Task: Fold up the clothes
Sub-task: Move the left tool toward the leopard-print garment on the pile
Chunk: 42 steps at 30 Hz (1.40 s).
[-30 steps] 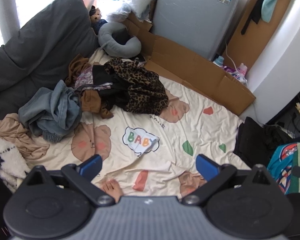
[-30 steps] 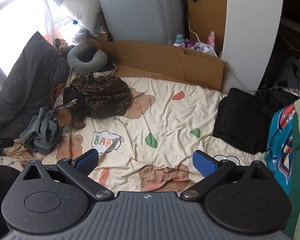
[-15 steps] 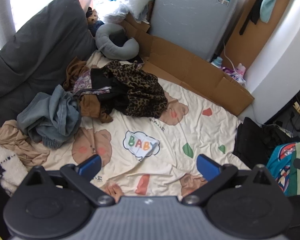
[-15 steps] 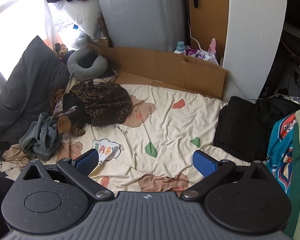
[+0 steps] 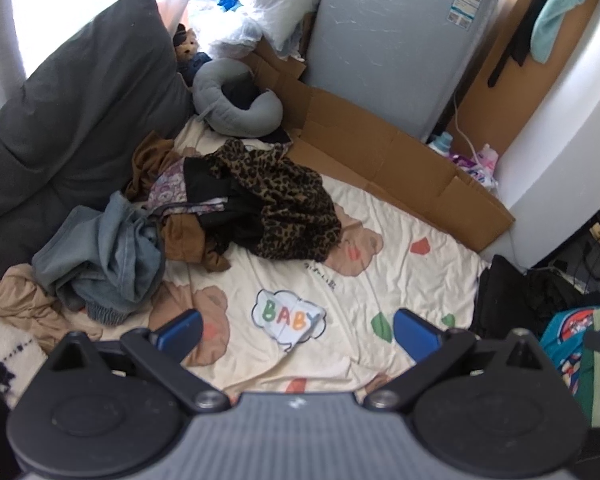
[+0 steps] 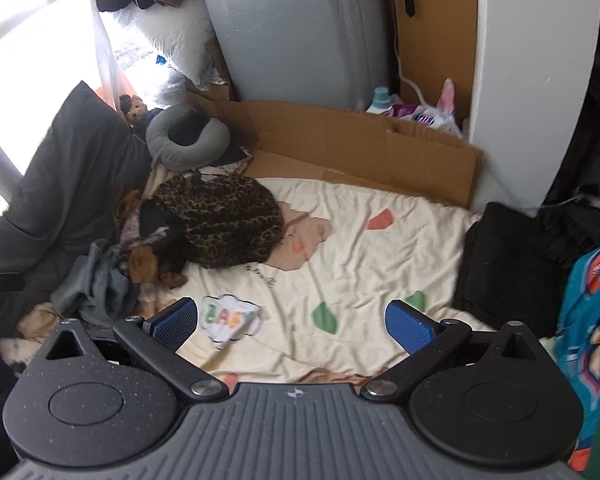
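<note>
A heap of unfolded clothes lies on the left of a cream cartoon blanket [image 5: 400, 280]: a leopard-print garment [image 5: 288, 204] on top, blue-grey denim [image 5: 104, 256], brown and tan pieces. The heap also shows in the right wrist view, with the leopard garment [image 6: 224, 220] uppermost. My left gripper [image 5: 298, 330] is open and empty above the blanket's near edge. My right gripper [image 6: 292, 320] is open and empty too, well short of the heap. A folded black garment [image 6: 500, 264] lies at the blanket's right edge.
A dark grey cushion [image 5: 80, 120] and a grey neck pillow [image 5: 236, 104] lie behind the heap. Flattened cardboard [image 5: 380, 168] and a grey appliance [image 5: 388, 40] stand at the back. A white pillar [image 6: 532, 80] and colourful fabric [image 6: 588, 320] are on the right.
Both grippers have drawn back and tilted up, so more of the far room shows. They stay open and empty. The clothes have not moved.
</note>
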Each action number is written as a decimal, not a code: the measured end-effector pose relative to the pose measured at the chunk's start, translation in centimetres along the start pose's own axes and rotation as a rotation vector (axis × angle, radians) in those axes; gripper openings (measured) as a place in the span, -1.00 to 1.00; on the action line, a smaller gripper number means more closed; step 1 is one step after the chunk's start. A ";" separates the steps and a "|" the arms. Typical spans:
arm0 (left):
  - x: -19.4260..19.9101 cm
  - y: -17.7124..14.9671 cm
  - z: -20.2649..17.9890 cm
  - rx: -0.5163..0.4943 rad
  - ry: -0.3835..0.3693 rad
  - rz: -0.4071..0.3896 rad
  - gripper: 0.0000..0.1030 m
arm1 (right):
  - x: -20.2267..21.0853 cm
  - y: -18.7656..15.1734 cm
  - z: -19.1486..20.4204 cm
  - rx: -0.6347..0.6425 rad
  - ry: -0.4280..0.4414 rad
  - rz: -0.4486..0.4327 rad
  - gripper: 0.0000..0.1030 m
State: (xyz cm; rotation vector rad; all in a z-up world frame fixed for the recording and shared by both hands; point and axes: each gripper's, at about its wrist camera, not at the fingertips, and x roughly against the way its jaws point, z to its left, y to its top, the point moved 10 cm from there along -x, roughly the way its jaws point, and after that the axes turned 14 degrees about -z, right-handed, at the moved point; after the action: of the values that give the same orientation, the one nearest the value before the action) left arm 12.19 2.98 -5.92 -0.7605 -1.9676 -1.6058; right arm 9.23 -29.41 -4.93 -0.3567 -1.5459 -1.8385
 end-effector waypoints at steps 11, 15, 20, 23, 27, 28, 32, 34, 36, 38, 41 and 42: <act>-3.9 2.8 1.5 -0.010 0.018 -0.003 0.99 | -4.1 2.2 0.3 -0.006 0.015 -0.010 0.99; -5.5 3.4 1.7 -0.002 0.016 -0.002 0.99 | -5.6 3.2 0.2 0.007 0.013 -0.013 0.99; -7.4 4.1 1.7 0.007 0.014 -0.008 0.99 | -7.3 4.0 0.0 0.031 0.007 -0.018 0.99; -8.4 4.6 1.6 0.000 0.012 -0.013 0.99 | -8.3 4.3 -0.1 0.040 0.013 -0.021 0.99; -9.8 5.3 2.0 -0.001 0.016 -0.020 0.99 | -9.6 4.7 -0.2 0.048 0.030 -0.031 0.99; -10.1 5.4 2.0 -0.003 0.016 -0.021 0.99 | -9.9 4.7 -0.3 0.049 0.031 -0.031 0.99; -11.8 5.6 2.3 -0.014 0.025 -0.018 0.99 | -11.6 4.6 -0.7 0.061 0.036 -0.027 0.99; -12.8 5.5 2.5 -0.014 0.029 -0.018 0.99 | -12.6 4.2 -0.9 0.067 0.037 -0.022 0.99; -13.8 5.5 2.6 -0.013 0.030 -0.022 0.99 | -13.6 3.8 -1.1 0.088 0.039 -0.023 1.00; -14.7 5.4 2.6 -0.010 0.022 -0.037 0.99 | -14.7 3.5 -1.4 0.103 0.041 -0.025 0.99; -16.6 4.7 2.9 -0.022 0.037 -0.049 0.99 | -16.3 3.0 -2.0 0.119 0.045 -0.029 0.99; -17.2 4.5 3.0 -0.018 0.038 -0.055 0.99 | -16.9 2.8 -2.2 0.121 0.046 -0.034 1.00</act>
State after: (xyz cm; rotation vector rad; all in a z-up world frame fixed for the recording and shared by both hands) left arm 27.75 4.62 -14.94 -0.6835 -1.9653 -1.6593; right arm 23.70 -26.03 -13.66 -0.2320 -1.6314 -1.7565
